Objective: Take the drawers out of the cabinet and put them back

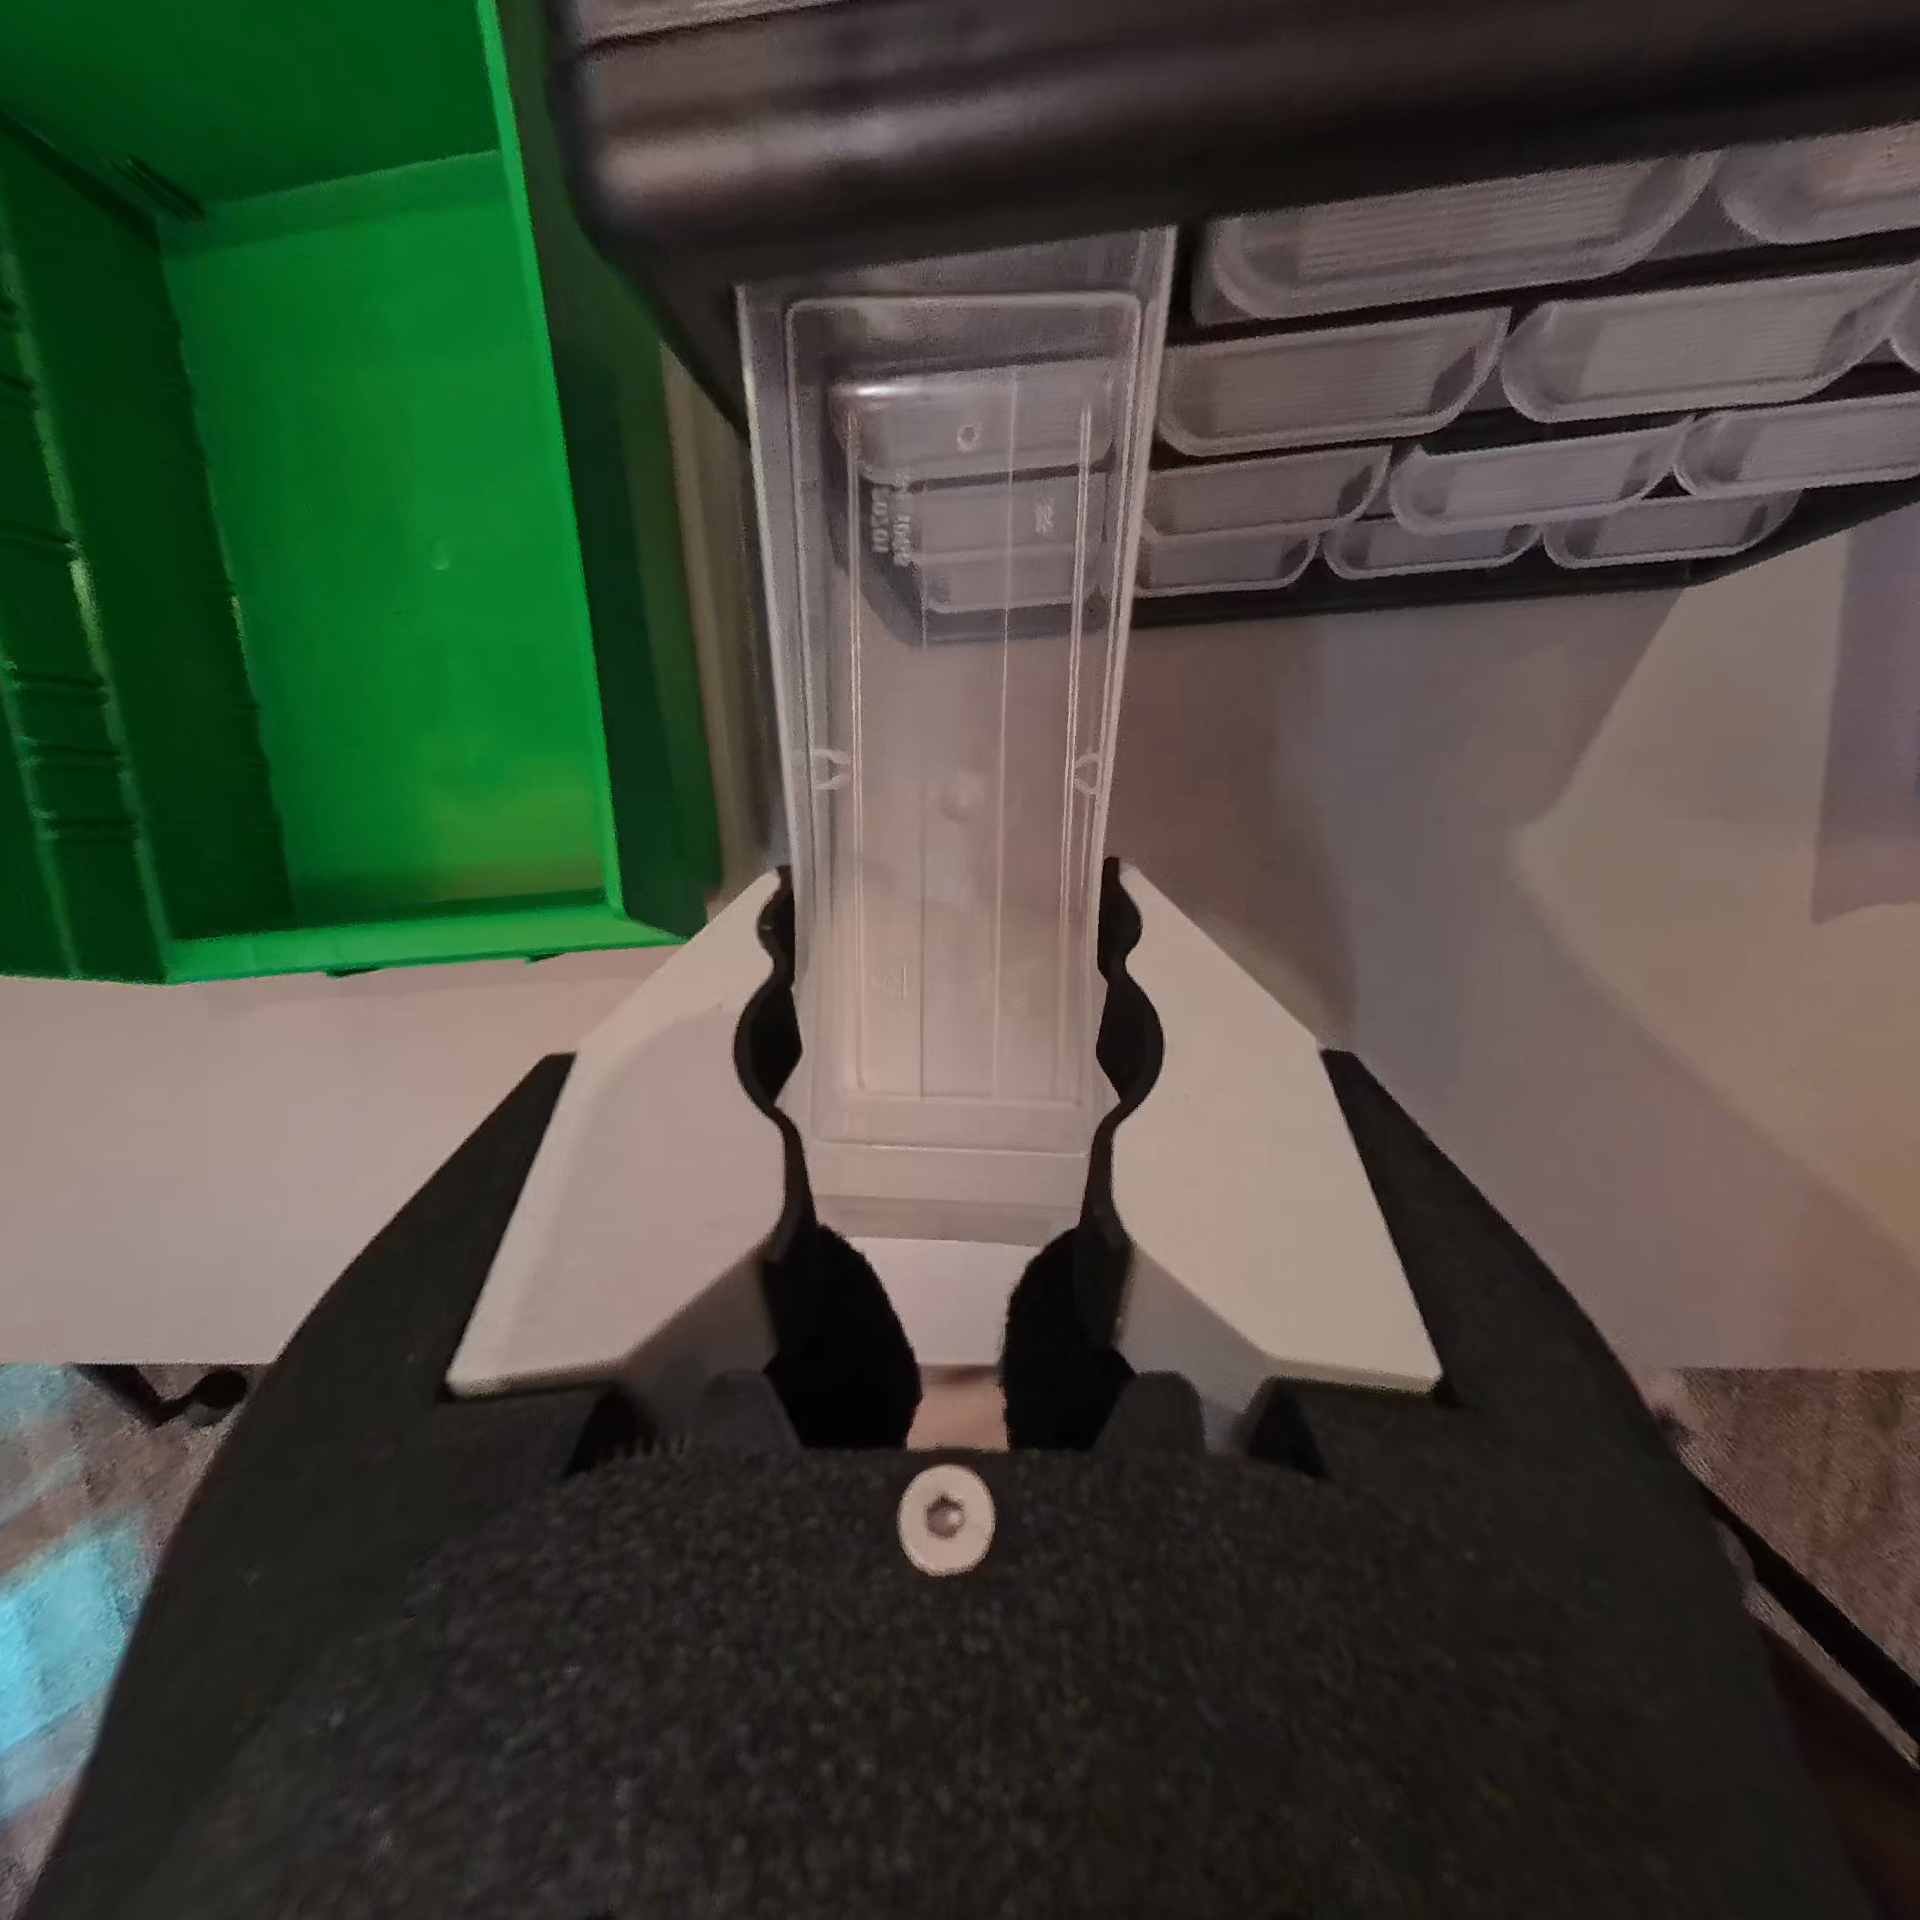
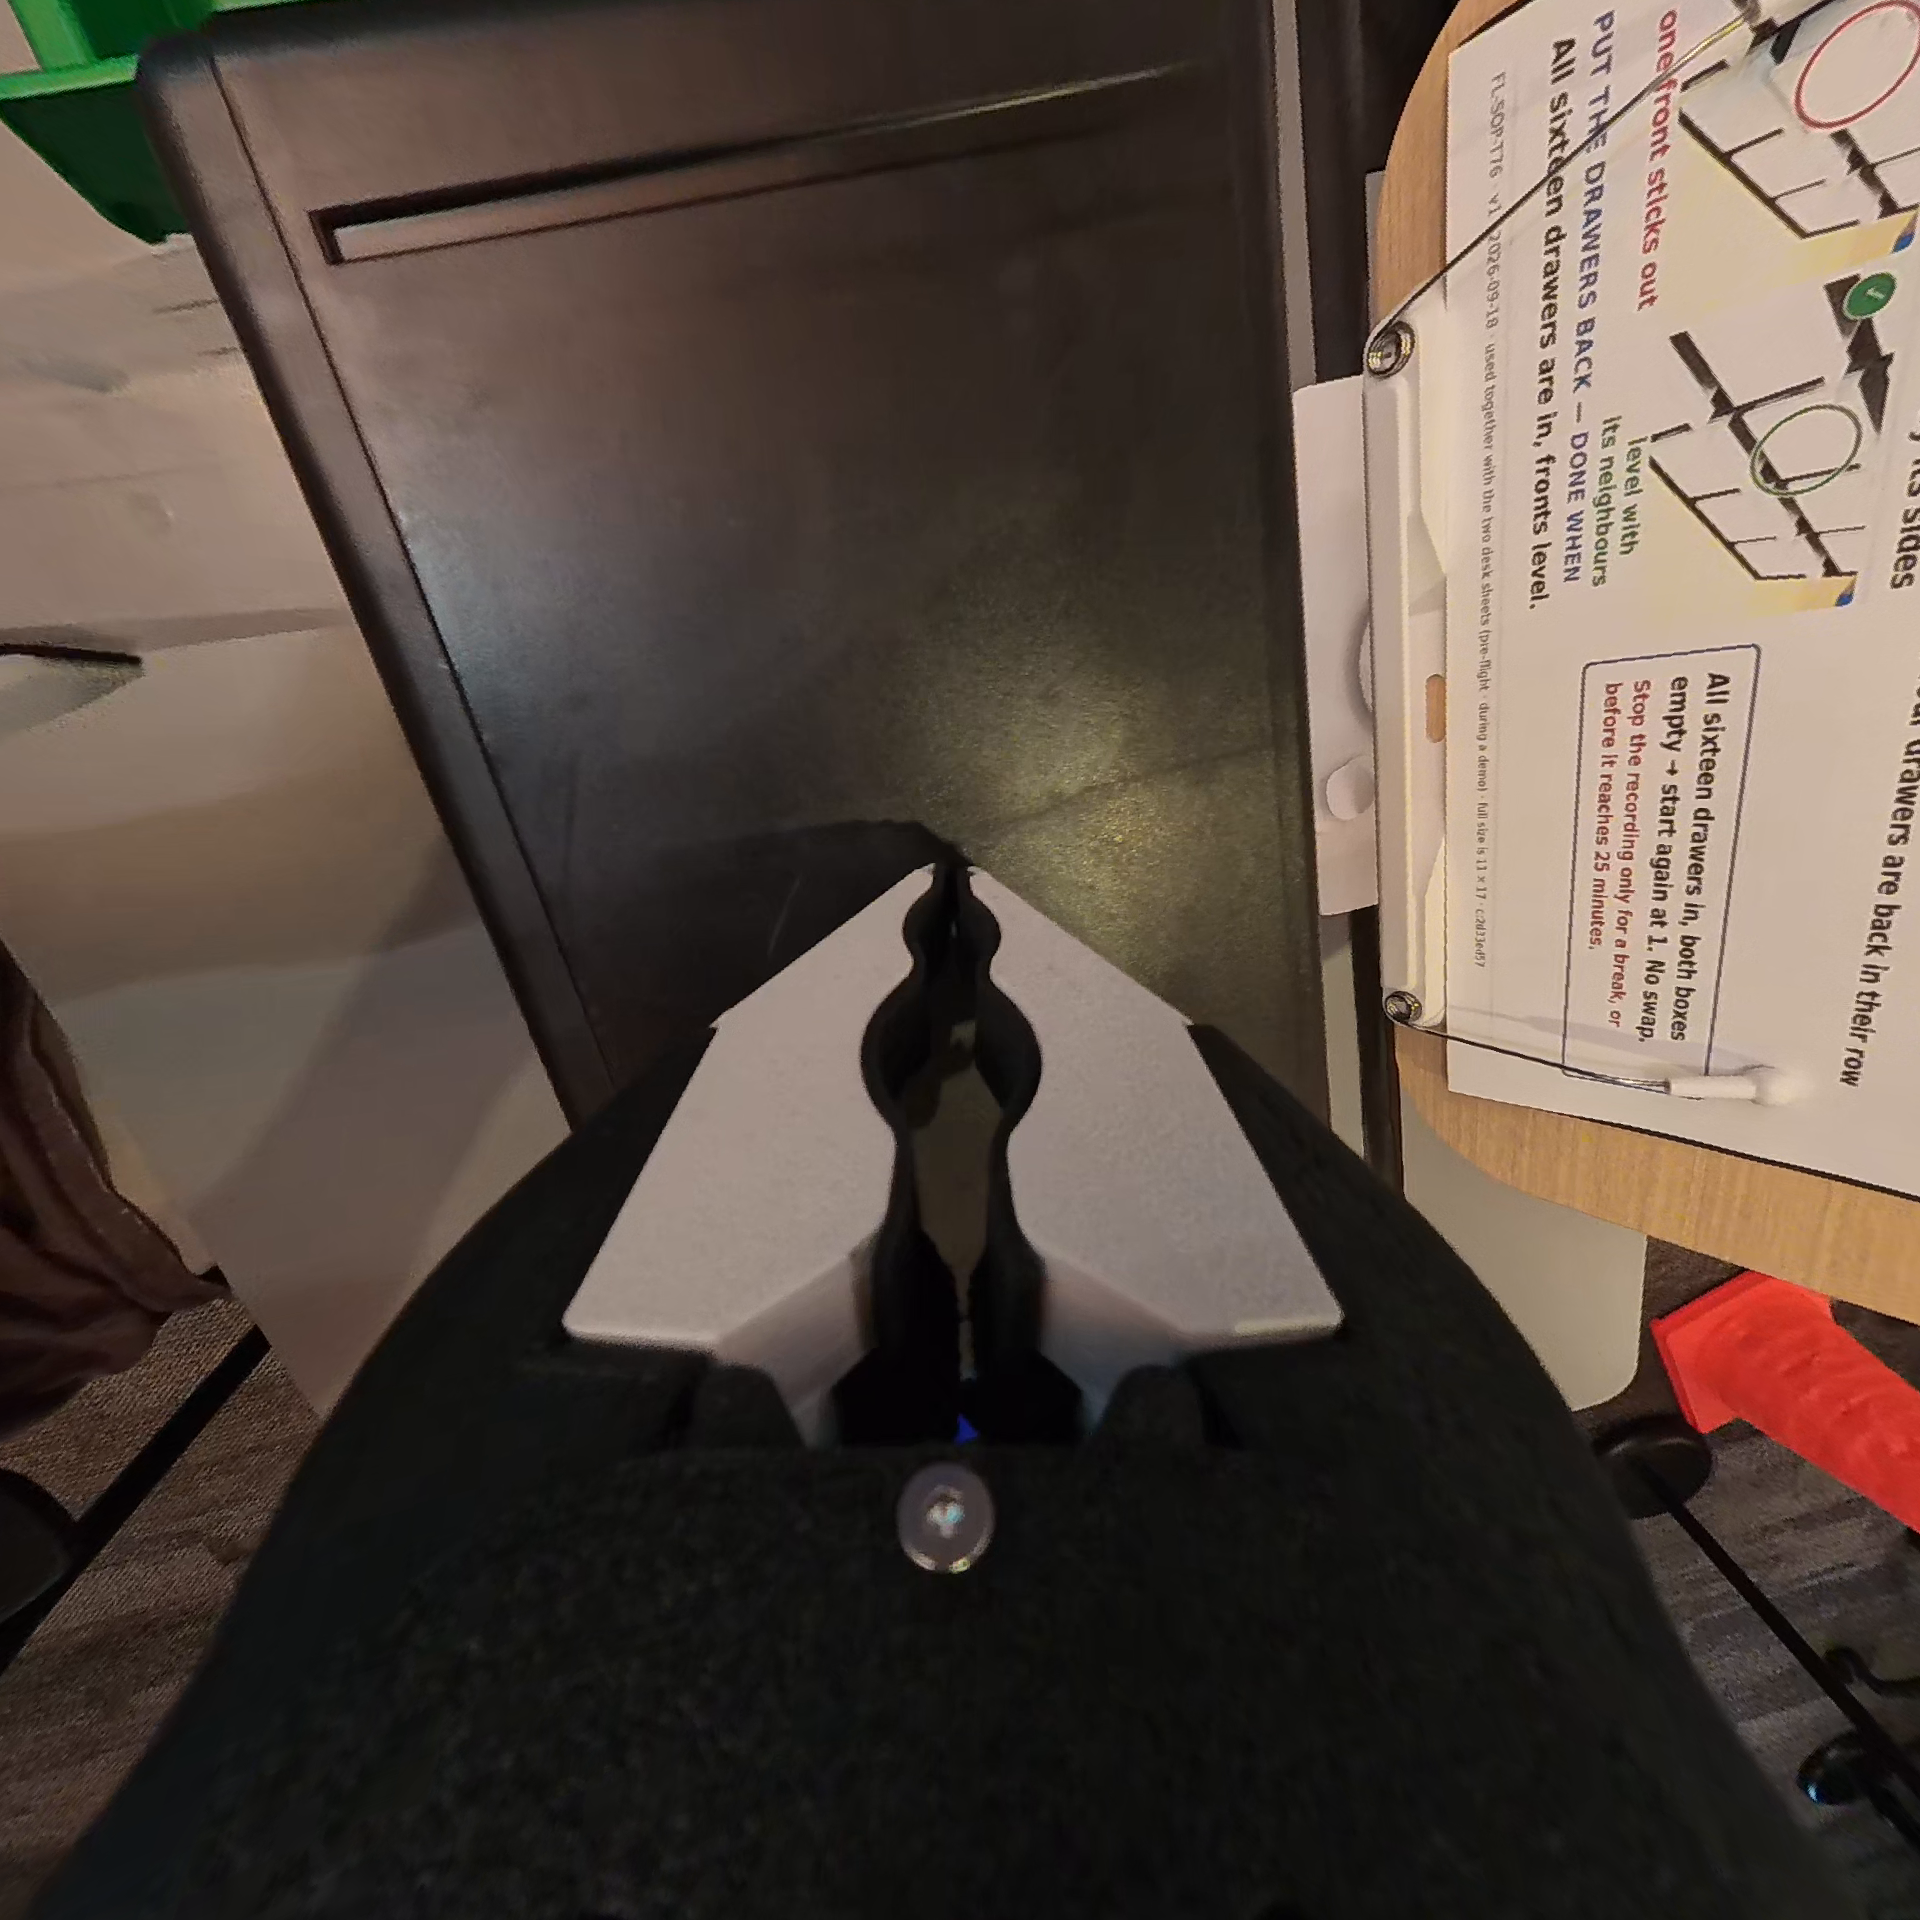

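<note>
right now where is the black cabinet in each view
Left wrist view: the black cabinet fills the top centre and right, above the clear drawer that the left gripper holds by its sides.
Right wrist view: its plain black side panel fills the centre, just beyond the shut right gripper.
Shared landmark: the green bin, at left in the left wrist view, top left corner in the right.

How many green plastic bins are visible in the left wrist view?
1: the green plastic bin stands left of the black drawer cabinet. Others may be hidden outside the frame.
</note>
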### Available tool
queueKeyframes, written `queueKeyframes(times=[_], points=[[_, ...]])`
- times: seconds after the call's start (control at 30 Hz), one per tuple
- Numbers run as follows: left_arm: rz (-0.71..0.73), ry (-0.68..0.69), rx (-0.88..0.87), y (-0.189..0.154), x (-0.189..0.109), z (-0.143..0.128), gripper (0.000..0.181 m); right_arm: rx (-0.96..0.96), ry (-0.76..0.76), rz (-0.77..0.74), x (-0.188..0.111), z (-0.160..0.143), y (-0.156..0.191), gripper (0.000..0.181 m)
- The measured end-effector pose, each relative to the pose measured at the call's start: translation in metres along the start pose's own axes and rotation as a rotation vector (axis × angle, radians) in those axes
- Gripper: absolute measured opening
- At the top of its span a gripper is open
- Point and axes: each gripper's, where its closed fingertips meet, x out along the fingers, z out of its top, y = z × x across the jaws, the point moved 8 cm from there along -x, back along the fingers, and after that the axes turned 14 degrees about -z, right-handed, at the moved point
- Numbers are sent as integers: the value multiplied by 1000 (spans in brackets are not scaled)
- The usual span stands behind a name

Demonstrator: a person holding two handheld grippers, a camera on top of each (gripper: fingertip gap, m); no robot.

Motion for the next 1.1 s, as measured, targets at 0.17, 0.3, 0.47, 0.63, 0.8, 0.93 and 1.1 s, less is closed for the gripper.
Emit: queueKeyframes(times=[0.17, 0.3, 0.47, 0.63, 0.8, 0.93, 1.1], points=[[-18, 48, -2, -2, 4, 0, 56, 13, -13, 9, 0, -1, -1, 0], [-31, 11, -7, -3, -2, 3, 56, 17, -19, 9, 0, -2, -1, 0], [-30, -20, 4, -5, -10, 8, 56, 15, -20, 4, 0, -2, 0, 0], [-3, -30, 29, -7, -12, 9, 56, 21, -21, 6, 0, -2, 0, 0], [-1, -64, 31, -5, -8, 10, 56, 23, -22, 10, 0, -2, -1, 0], [11, -89, 33, -6, -5, 14, 56, 24, -21, 17, 0, -2, -1, 0], [25, -116, 32, -6, 5, 23, 57, 20, -25, 10, 0, -3, -1, 0]])
